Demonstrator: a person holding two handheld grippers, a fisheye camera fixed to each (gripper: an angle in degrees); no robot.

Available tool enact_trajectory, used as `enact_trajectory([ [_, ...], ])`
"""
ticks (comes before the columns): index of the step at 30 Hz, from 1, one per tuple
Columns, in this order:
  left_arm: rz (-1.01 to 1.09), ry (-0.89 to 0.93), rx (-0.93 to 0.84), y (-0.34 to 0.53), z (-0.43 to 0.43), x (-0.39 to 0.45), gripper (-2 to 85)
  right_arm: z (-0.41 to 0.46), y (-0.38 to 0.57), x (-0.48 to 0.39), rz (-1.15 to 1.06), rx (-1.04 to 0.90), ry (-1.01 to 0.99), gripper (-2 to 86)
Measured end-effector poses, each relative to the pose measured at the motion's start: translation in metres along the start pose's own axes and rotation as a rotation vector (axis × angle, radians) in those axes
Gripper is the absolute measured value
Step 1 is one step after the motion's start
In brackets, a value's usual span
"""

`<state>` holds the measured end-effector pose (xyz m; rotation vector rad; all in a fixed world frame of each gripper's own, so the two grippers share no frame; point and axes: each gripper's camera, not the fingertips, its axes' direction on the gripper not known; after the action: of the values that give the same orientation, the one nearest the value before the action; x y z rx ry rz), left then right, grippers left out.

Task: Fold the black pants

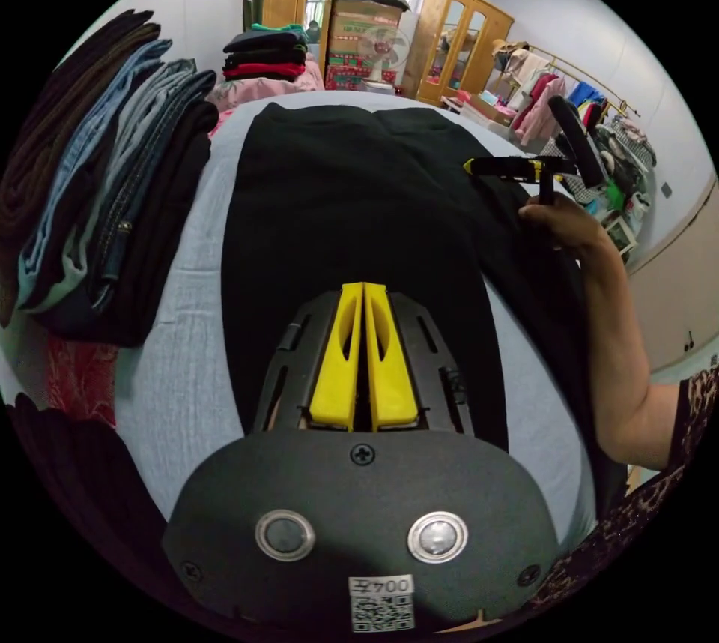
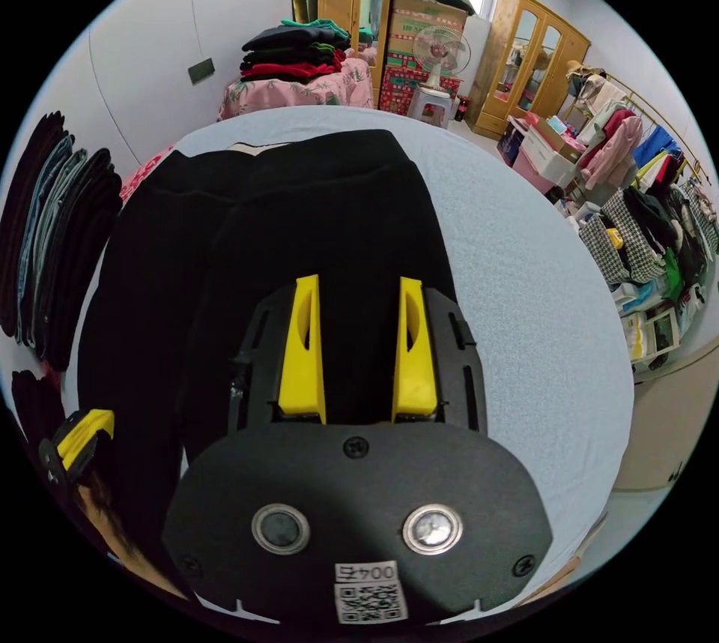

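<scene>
We ride low over the bed (image 2: 524, 283). Our left gripper (image 1: 363, 354) has its yellow jaws pressed together over the black pants (image 1: 352, 201), with no cloth visibly pinched between them. In the right gripper view, the right gripper (image 2: 358, 351) holds its jaws apart above the same pants, gripping nothing. Each gripper body carries a small white sticker; we leave its print unread. The pants lie flat along the middle of the pale sheet, reaching toward the far edge. A stack of folded jeans (image 1: 112, 178) sits at the left edge. Beyond, a hand (image 1: 562, 219) holds the right gripper. Farther off stand a fan (image 2: 440, 55), printed cartons (image 2: 419, 36) and wooden cabinets (image 2: 532, 66).
</scene>
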<state>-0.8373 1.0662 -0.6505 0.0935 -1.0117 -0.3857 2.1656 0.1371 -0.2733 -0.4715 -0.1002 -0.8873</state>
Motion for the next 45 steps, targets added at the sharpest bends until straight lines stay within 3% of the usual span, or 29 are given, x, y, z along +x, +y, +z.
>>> enact_trajectory([
  [6, 0.084, -0.160, -0.007, -0.017, 0.036, 0.030, 0.2, -0.001, -0.039, -0.004, -0.008, 0.006, 0.028, 15.0],
  [13, 0.023, -0.019, -0.006, -0.038, 0.071, -0.011, 0.1, -0.004, -0.090, 0.010, 0.043, 0.001, 0.005, 14.7],
  [25, 0.010, 0.010, -0.009, -0.079, 0.130, -0.041, 0.1, -0.007, -0.195, 0.023, -0.015, -0.037, 0.036, 12.8],
  [28, 0.029, -0.028, -0.008, -0.091, 0.144, -0.040, 0.1, -0.025, -0.203, 0.050, -0.029, -0.095, -0.100, 10.0],
  [32, 0.120, -0.202, -0.007, -0.108, 0.166, -0.015, 0.2, -0.089, -0.153, 0.093, -0.106, -0.109, -0.304, 8.1],
  [37, 0.177, -0.324, -0.014, -0.131, 0.194, -0.010, 0.1, -0.188, -0.027, 0.136, -0.146, -0.141, -0.262, 6.0],
  [42, 0.127, -0.220, -0.037, -0.161, 0.207, -0.059, 0.1, -0.252, 0.085, 0.172, -0.087, -0.245, -0.223, 5.3],
  [45, 0.128, -0.060, -0.123, -0.169, 0.182, -0.089, 0.1, -0.266, 0.122, 0.190, -0.034, -0.313, -0.260, 6.1],
])
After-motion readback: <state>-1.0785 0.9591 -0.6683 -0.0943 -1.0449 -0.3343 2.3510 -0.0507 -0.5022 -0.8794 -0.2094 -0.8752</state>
